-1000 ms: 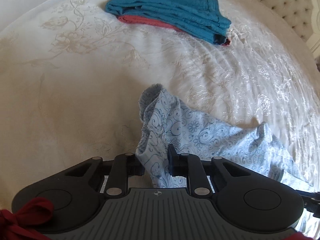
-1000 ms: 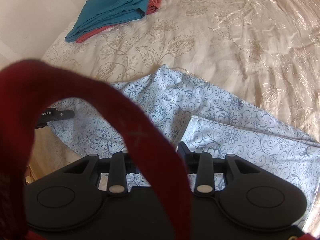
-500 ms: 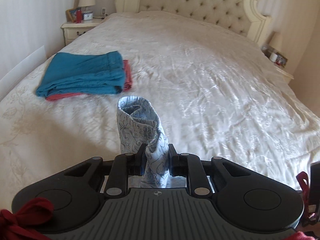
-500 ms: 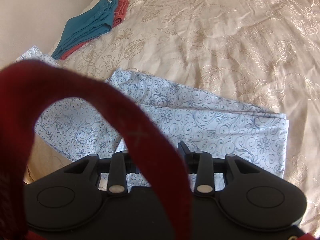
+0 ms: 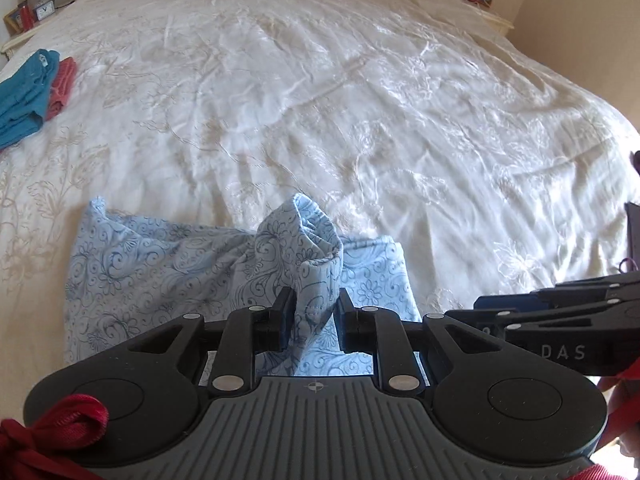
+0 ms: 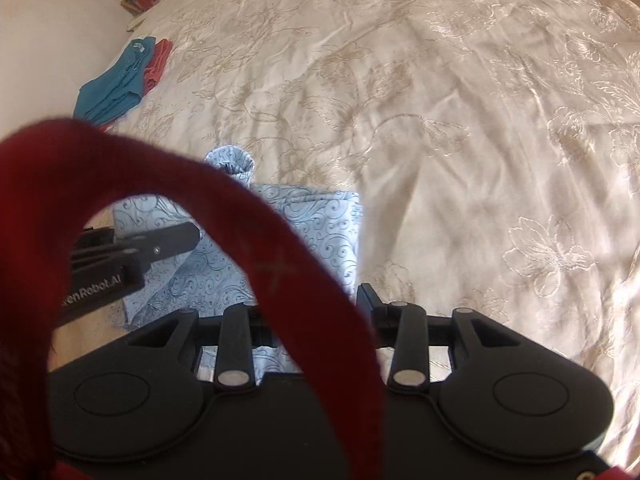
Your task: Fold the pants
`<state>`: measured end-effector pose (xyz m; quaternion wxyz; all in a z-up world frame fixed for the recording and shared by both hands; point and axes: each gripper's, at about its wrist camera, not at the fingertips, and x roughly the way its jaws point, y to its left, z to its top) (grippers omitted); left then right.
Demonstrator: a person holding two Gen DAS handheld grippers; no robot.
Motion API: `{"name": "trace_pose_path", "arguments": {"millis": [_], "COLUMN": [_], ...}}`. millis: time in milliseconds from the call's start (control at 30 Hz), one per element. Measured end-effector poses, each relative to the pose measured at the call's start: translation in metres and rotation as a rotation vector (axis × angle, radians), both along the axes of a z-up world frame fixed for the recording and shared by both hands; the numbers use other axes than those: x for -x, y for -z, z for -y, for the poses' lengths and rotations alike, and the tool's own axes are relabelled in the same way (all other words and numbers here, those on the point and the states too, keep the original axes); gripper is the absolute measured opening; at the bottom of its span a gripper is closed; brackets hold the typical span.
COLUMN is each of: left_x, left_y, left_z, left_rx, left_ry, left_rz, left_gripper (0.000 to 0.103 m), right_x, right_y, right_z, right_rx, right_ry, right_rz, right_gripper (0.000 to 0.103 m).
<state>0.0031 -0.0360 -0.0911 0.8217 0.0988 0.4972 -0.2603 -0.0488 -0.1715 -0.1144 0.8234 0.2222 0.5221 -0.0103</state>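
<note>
Now pants bunched between left gripper jaws, pinched — right gripper jaws opening, fabric beneath.

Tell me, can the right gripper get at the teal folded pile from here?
Probably not directly. The teal folded pile lies far off to the left on the bedspread, and the left gripper, shut on the floral pants, sits between it and the opening right gripper.

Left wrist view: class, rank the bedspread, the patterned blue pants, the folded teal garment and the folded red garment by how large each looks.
1. bedspread
2. patterned blue pants, nearest the camera
3. teal garment, cut off by the frame edge
4. red garment, mostly hidden beneath the teal one
</note>
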Motion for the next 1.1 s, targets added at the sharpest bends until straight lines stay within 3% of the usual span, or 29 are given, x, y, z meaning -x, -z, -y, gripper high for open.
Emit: {"name": "trace_pose_path", "arguments": {"millis": [67, 167, 233, 333, 467, 600, 767, 900, 1100], "left_x": [0.005, 0.01, 0.014, 0.023, 0.018, -0.002, -0.022, -0.026, -0.026], "left_y": [0.0, -0.006, -0.011, -0.018, -0.026, -0.023, -0.023, -0.026, -0.023], "left_z": [0.005, 0.006, 0.004, -0.004, -0.028, -0.065, -0.119, -0.148, -0.161], "left_rx": [-0.009, 0.041, 0.094, 0.1, 0.102, 0.003, -0.005, -0.021, -0.028], "left_ry": [0.024, 0.066, 0.122, 0.156, 0.06, -0.131, -0.324, -0.383, -0.374], "left_rz": [-0.001, -0.024, -0.053, -0.035, -0.026, -0.047, -0.098, -0.1, -0.114], "left_gripper": [0.024, 0.031, 0.032, 0.032, 0.032, 0.032, 0.032, 0.032, 0.032], "right_x": [0.003, 0.007, 0.009, 0.005, 0.001, -0.01, -0.022, -0.023, -0.028], "right_y": [0.0, -0.002, -0.004, -0.006, -0.011, -0.008, 0.008, 0.01, 0.022], "right_z": [0.006, 0.014, 0.016, 0.016, 0.01, -0.014, -0.046, -0.059, -0.067], "right_rx": [0.009, 0.018, 0.027, 0.053, 0.034, -0.007, -0.004, 0.003, -0.068], "right_ry": [0.006, 0.016, 0.021, 0.03, 0.005, -0.062, -0.128, -0.124, -0.066], "right_rz": [0.001, 0.005, 0.013, 0.026, 0.063, 0.092, 0.063, 0.036, -0.054], "right_gripper": [0.049, 0.049, 0.049, 0.049, 0.049, 0.049, 0.049, 0.049, 0.047]}}
